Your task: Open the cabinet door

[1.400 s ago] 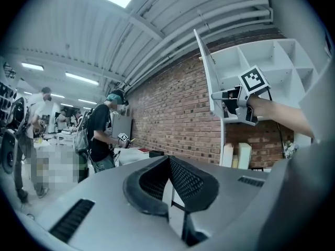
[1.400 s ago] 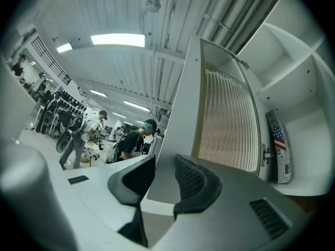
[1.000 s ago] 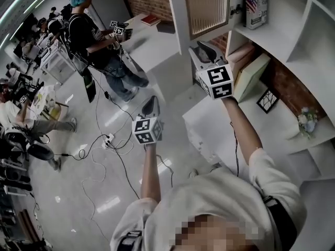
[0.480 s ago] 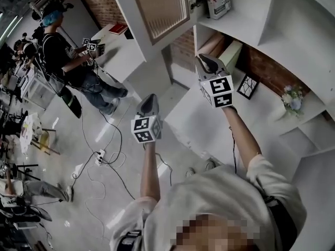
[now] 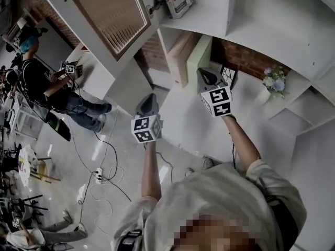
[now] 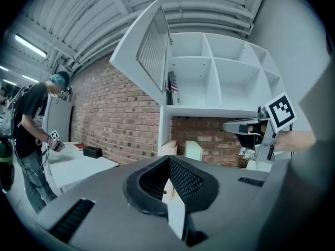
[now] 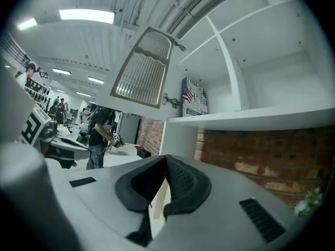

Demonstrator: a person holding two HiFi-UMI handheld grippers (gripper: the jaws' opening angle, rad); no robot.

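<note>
Drawn back from the white shelving (image 5: 251, 30) since a second ago, grey right gripper (image 5: 207, 76) and grey left gripper (image 5: 149, 101) are held shut and empty. White-framed ribbed-glass cabinet door (image 5: 110, 14) is seen swung open, far left, so the job is seemingly done.

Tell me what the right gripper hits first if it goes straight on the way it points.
Probably the pale green upright box under the shelf, beside the beige box. The right gripper, shut and empty, aims into that niche. Depth is unclear, so it may pass the box and meet the brick wall.
</note>
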